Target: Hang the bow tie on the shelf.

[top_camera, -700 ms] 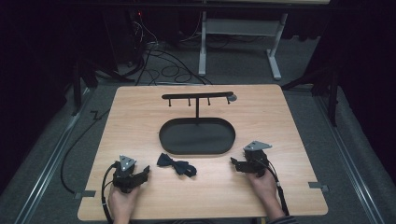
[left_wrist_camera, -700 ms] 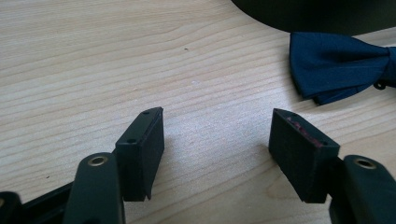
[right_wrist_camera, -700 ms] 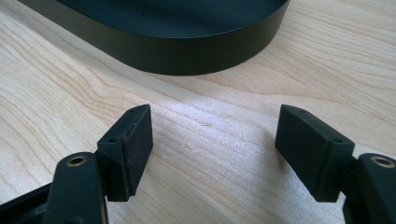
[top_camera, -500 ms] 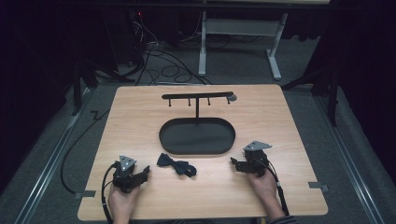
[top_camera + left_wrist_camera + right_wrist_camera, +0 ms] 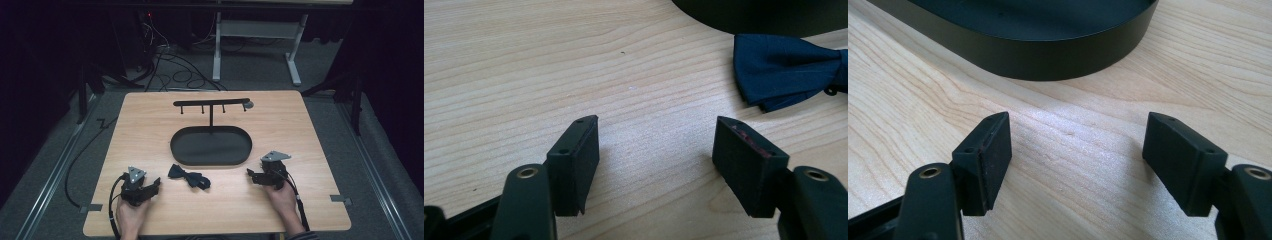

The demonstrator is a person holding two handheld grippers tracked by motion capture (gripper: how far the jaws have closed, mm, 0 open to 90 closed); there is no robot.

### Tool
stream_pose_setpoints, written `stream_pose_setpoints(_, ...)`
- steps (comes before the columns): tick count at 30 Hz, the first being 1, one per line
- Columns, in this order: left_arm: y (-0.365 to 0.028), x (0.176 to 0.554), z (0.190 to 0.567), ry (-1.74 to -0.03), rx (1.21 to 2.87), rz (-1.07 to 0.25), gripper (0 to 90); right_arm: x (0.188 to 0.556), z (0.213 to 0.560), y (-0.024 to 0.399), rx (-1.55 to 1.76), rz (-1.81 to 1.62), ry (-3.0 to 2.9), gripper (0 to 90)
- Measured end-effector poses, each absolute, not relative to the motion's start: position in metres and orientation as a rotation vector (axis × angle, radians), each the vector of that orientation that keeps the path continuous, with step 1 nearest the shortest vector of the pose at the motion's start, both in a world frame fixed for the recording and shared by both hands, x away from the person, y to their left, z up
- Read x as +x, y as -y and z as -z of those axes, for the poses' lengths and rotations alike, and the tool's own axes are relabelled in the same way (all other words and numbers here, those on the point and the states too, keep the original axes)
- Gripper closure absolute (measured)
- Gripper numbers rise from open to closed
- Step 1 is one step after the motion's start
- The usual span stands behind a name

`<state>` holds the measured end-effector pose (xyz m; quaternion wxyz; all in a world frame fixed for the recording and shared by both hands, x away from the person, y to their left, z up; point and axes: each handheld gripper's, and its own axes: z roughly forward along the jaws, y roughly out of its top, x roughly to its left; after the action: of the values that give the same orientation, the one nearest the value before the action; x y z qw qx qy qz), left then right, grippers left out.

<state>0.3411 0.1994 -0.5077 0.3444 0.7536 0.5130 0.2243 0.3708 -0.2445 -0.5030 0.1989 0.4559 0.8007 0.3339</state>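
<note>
A dark blue bow tie (image 5: 189,176) lies flat on the wooden table (image 5: 300,125), just in front of a black oval tray (image 5: 211,146). From the tray's far side rises a black T-shaped stand (image 5: 211,105) with small hooks under its bar. My left gripper (image 5: 156,184) rests at the front left, open and empty, a short way left of the bow tie (image 5: 784,70). My right gripper (image 5: 248,175) rests at the front right, open and empty, near the tray's wall (image 5: 1048,55).
A hand holds each gripper at the table's front edge. Cables trail from both grippers. Beyond the table, on the grey floor, stand a white desk frame (image 5: 255,45) and loose cables (image 5: 170,65).
</note>
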Motion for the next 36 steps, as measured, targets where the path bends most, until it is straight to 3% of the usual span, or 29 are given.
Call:
stream_pose_setpoints(16, -0.188, 0.335, 0.494, -1.26, 1.97, -0.517, 35.8, 0.371, 0.503, 0.245, 1.275, -0.934, -2.24, 29.1)
stream_pose_setpoints(36, -0.134, 0.337, 0.461, -1.032, 2.052, -0.405, 35.2, 0.371, 0.503, 0.245, 1.275, -0.934, -2.24, 29.1)
